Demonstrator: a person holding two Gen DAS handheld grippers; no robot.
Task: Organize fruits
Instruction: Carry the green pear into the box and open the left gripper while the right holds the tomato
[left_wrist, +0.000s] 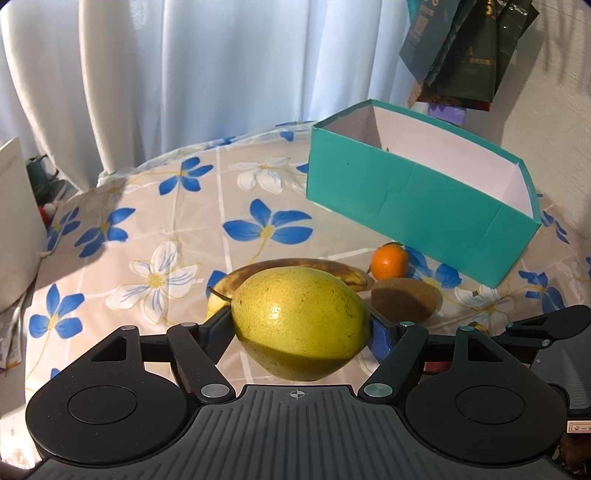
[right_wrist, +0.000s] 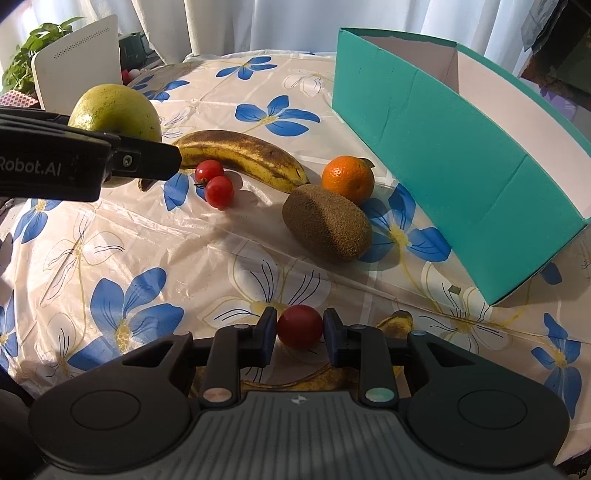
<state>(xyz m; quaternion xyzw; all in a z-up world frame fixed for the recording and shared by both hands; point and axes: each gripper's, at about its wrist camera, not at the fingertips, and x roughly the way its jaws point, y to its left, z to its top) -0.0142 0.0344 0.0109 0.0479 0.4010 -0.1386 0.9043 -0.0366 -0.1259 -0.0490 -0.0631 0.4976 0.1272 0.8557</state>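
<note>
My left gripper (left_wrist: 299, 328) is shut on a yellow-green pear (left_wrist: 299, 325), held clear above the flowered tablecloth (left_wrist: 147, 236); the right wrist view shows the same pear (right_wrist: 114, 107) at upper left. My right gripper (right_wrist: 300, 326) is shut on a red cherry tomato (right_wrist: 300, 330) just above the cloth. On the table lie a spotted banana (right_wrist: 243, 155), two more cherry tomatoes (right_wrist: 214, 182), an orange (right_wrist: 348, 179) and a kiwi (right_wrist: 327, 227). A teal open box (right_wrist: 443, 158) stands at the right, close behind the orange and kiwi.
Another banana (right_wrist: 399, 321) lies partly under my right gripper. A white device (right_wrist: 77, 62) and a potted plant (right_wrist: 33, 48) stand at the table's far left edge. White curtains hang behind, and dark bags (left_wrist: 469, 48) hang on the wall above the box.
</note>
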